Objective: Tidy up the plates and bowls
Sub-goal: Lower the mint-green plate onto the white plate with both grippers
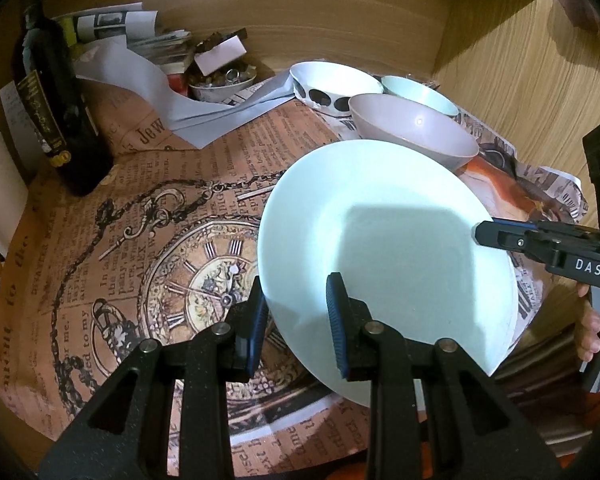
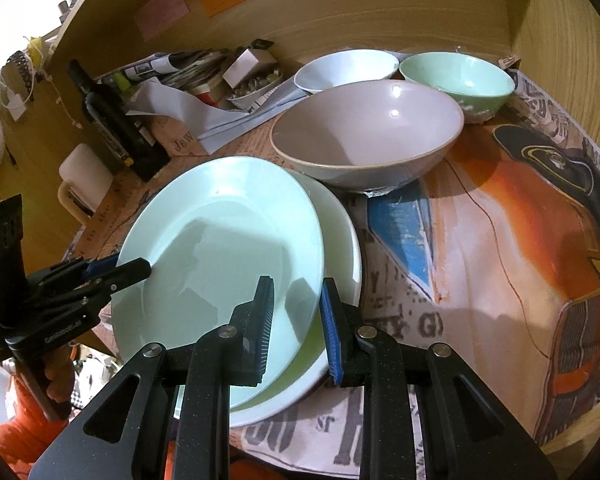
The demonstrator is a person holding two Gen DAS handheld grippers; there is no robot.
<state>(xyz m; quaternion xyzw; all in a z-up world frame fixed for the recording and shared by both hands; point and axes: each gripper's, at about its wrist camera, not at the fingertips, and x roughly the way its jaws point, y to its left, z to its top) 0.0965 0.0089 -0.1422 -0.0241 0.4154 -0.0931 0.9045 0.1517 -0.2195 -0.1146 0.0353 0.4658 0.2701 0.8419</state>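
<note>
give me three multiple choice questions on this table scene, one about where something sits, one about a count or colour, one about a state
1. Where does the pale green plate sit?
A. inside the grey bowl
B. on top of a white plate
C. beside the dark bottle

2. How many bowls stand behind the plates?
A. three
B. one
C. five

3. How do the right gripper's jaws stand?
A. shut on the grey bowl
B. open, either side of the plates' near rims
C. shut on the bottle

Answers:
1 B: the white plate shows under its right edge.
2 A: grey bowl, white bowl, green bowl.
3 B: the right gripper shows a gap between its fingers.
</note>
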